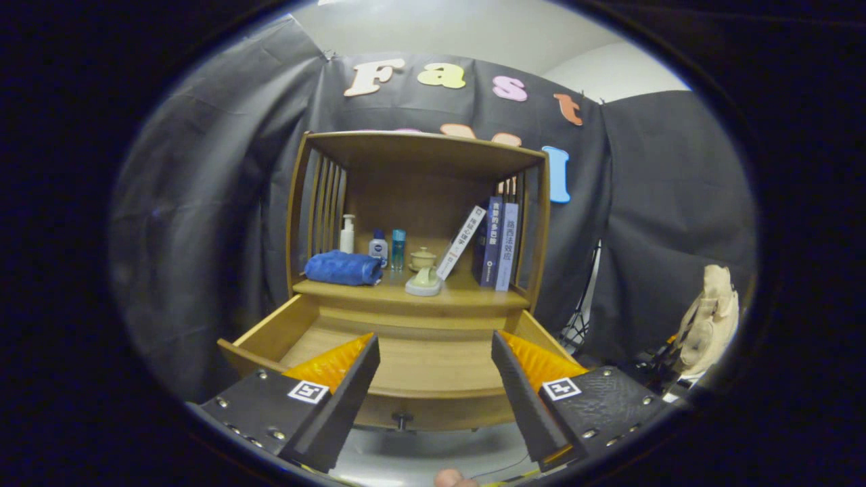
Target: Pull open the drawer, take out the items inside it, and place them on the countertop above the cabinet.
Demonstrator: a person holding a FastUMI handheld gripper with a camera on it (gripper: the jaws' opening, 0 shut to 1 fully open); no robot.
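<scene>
A wooden cabinet (419, 162) stands ahead with its drawer (433, 358) pulled open; the drawer floor that I see is bare wood. A small dark knob (402, 421) sits on the drawer front, below and between my fingers. On the countertop (467, 297) above the drawer lie a folded blue towel (343, 268) and a pale green object (425, 281) near the front edge. My gripper (435, 352) is open, hovering above the drawer with nothing between its fingers.
Farther back on the countertop stand a white pump bottle (347, 234), two small bottles (388, 247), a lidded cup (423, 258) and several books (495, 243) leaning at the right. A beige bag (710, 318) and dark gear lie right of the cabinet.
</scene>
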